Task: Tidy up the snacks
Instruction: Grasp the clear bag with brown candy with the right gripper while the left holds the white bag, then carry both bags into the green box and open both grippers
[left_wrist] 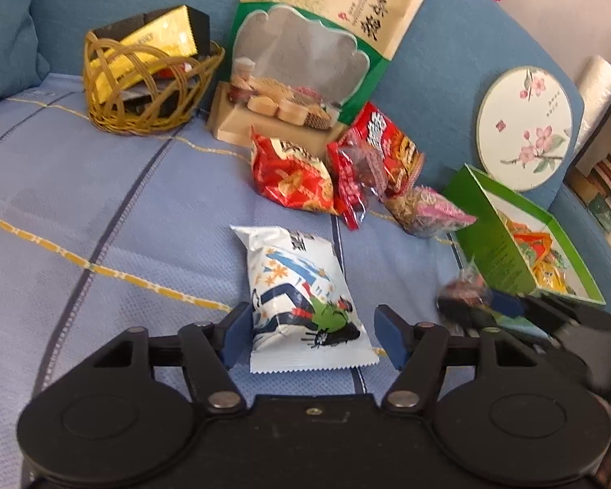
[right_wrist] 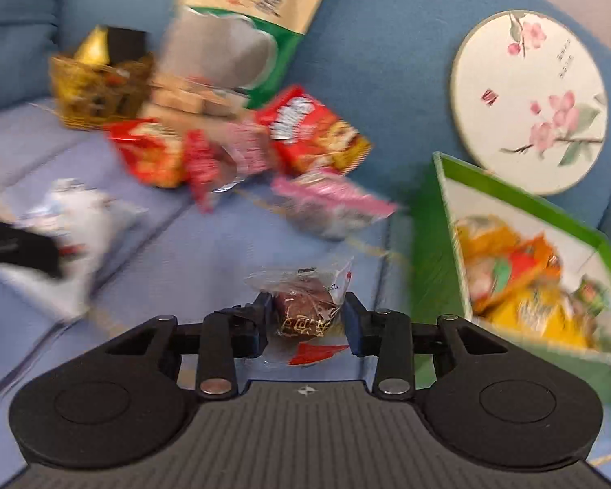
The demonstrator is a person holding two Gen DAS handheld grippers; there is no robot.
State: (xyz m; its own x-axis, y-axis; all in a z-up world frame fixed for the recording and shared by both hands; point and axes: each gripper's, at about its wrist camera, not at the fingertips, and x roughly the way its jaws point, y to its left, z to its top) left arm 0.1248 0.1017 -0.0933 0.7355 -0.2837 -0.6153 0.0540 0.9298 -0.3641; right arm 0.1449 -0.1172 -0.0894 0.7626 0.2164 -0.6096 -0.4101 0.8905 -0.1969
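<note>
A white snack packet (left_wrist: pixel 301 289) with a cartoon print lies on the blue sofa seat (left_wrist: pixel 122 212). My left gripper (left_wrist: pixel 315 334) stands open around its near end; the right pad is clear of it. My right gripper (right_wrist: pixel 308 313) is shut on a brown cake in a clear wrapper (right_wrist: pixel 305 305), just left of an open green box (right_wrist: pixel 436 252) holding orange and yellow packets. In the left wrist view the right gripper (left_wrist: pixel 468 305) shows blurred beside the green box (left_wrist: pixel 505 252).
A wicker basket (left_wrist: pixel 142 89) with a gold packet sits at the back left. A large beige and green bag (left_wrist: pixel 305 40) leans on the backrest. Two red packets (left_wrist: pixel 293 175) (left_wrist: pixel 383 146) and a pink one (left_wrist: pixel 427 208) lie mid-seat. A round floral fan (left_wrist: pixel 525 126) leans behind the box.
</note>
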